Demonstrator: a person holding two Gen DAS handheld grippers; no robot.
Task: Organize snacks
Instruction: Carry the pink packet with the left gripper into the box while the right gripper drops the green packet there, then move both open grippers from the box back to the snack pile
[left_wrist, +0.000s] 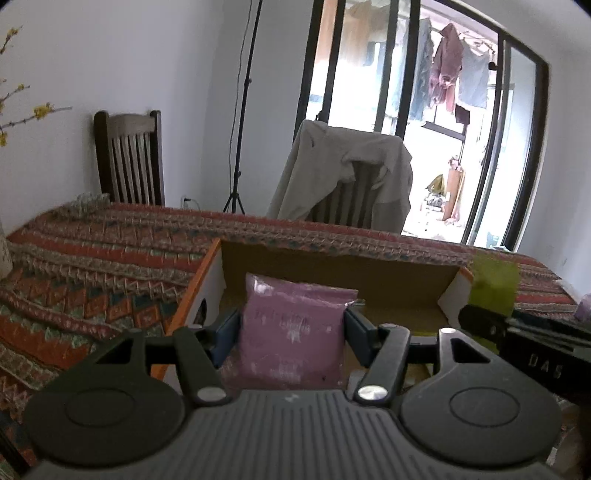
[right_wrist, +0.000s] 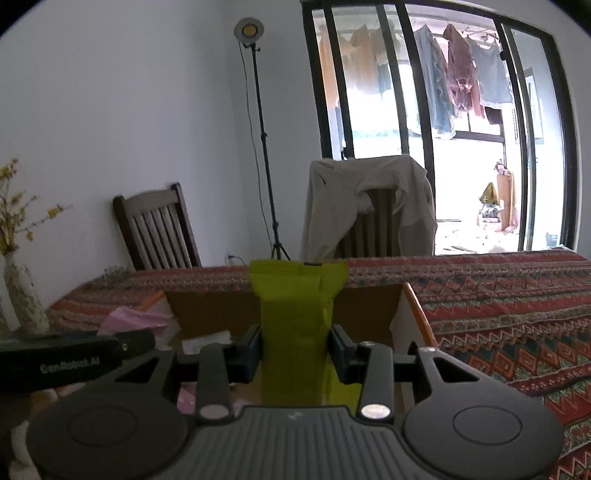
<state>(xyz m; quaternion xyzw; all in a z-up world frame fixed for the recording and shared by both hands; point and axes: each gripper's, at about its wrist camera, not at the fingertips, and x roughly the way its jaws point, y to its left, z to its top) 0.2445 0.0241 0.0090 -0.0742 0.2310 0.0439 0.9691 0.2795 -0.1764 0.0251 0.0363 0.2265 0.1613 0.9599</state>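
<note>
My left gripper (left_wrist: 291, 332) is shut on a pink snack packet (left_wrist: 291, 325) and holds it upright over the open cardboard box (left_wrist: 332, 262). My right gripper (right_wrist: 295, 350) is shut on a yellow-green snack packet (right_wrist: 295, 314), upright over the same box (right_wrist: 207, 306). The green packet (left_wrist: 493, 284) and the right gripper body show at the right edge of the left wrist view. The pink packet (right_wrist: 129, 319) and the left gripper body show at the left of the right wrist view. Pale packets (right_wrist: 207, 341) lie in the box bottom.
The box sits on a table with a red patterned cloth (left_wrist: 92, 266). A vase with yellow flowers (right_wrist: 22, 295) stands at the far left. Two wooden chairs (left_wrist: 129, 158), one draped with a beige jacket (left_wrist: 343, 173), and a light stand (right_wrist: 264, 147) are behind the table.
</note>
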